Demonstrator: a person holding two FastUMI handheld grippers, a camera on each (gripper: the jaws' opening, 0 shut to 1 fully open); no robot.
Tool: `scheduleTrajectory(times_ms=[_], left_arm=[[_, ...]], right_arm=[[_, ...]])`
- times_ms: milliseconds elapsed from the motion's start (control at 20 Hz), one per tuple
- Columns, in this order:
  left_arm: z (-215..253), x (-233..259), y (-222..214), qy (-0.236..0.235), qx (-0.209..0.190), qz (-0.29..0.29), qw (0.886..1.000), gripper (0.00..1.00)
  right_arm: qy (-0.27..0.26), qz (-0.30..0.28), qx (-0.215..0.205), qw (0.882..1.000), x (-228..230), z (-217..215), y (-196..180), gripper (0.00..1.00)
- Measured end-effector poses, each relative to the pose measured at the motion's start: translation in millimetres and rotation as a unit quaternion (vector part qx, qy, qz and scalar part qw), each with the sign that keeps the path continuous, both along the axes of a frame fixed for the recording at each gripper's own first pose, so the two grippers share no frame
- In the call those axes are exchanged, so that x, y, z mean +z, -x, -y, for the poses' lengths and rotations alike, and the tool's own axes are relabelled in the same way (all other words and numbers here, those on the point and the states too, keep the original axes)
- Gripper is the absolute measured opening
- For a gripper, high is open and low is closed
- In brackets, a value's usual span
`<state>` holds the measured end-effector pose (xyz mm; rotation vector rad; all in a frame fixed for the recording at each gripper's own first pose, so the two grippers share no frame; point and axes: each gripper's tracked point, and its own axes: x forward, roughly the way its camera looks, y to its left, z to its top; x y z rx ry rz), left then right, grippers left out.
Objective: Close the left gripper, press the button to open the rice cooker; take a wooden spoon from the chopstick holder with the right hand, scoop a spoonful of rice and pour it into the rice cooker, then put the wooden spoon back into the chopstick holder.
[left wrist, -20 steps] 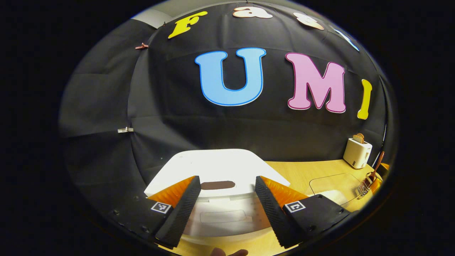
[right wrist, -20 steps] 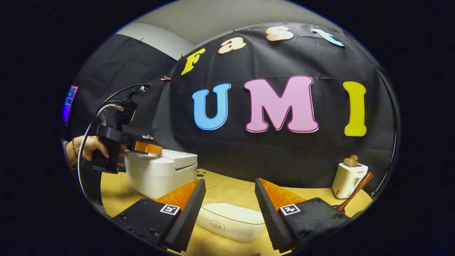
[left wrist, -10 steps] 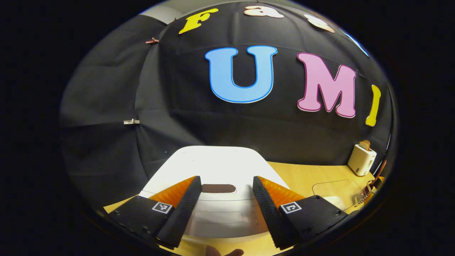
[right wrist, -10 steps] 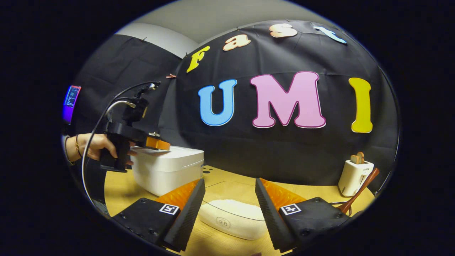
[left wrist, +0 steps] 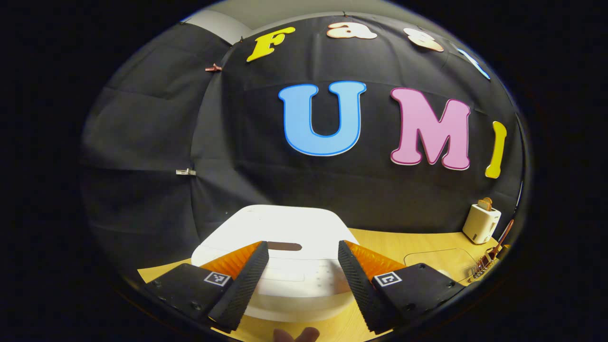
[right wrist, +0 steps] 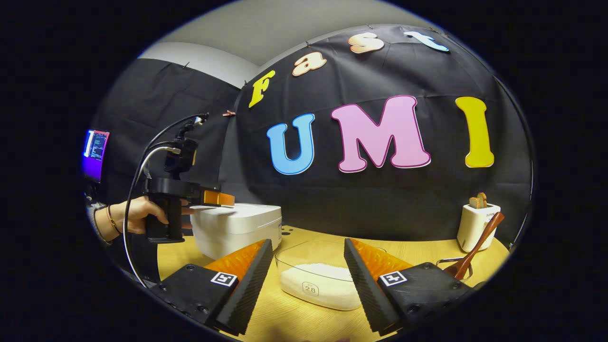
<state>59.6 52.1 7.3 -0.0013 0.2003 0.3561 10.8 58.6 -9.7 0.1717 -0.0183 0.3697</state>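
Observation:
The white rice cooker (left wrist: 280, 228) sits shut on the wooden table, a dark button (left wrist: 284, 246) at its lid's front. My left gripper (left wrist: 302, 247) is open, its fingers spread to either side of the button, just above the lid. In the right gripper view a hand (right wrist: 137, 214) holds that left gripper (right wrist: 217, 198) over the rice cooker (right wrist: 237, 228). My right gripper (right wrist: 308, 243) is open and holds nothing, with a clear box of white rice (right wrist: 316, 281) beyond it. The wooden spoon (right wrist: 476, 244) leans in the chopstick holder (right wrist: 453, 267) at the right.
A white toaster (right wrist: 477, 225) with bread in it stands at the back right, just behind the spoon. A lit screen (right wrist: 95, 151) hangs at the far left. The toaster (left wrist: 481, 222) and clear box (left wrist: 434, 256) lie right of the cooker.
The left gripper has lifted a little off the cooker's lid and drawn back, still open. The right gripper has dropped lower and levelled, so the rice box shows more side-on.

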Motion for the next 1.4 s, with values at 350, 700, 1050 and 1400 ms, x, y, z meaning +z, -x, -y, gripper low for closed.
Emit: scheduleTrajectory(times_ms=[350,700,1050,1400], left_arm=[[70,23,36,-0.056,-0.081,0.044,0.994,0.94],[106,-10,64,-0.024,-0.136,0.057,0.989,0.94],[90,-31,82,-0.02,-0.142,0.075,0.987,0.93],[67,-42,80,0.002,-0.135,0.084,0.987,0.94]], right_arm=[[0.005,-0.005,-0.008,1.0,-5,-1,7,0.93],[-0.007,-0.006,-0.029,1.0,7,0,14,0.93],[-0.009,-0.01,-0.057,0.998,5,-1,8,0.93],[-0.003,-0.014,-0.085,0.996,-2,4,9,0.93]])
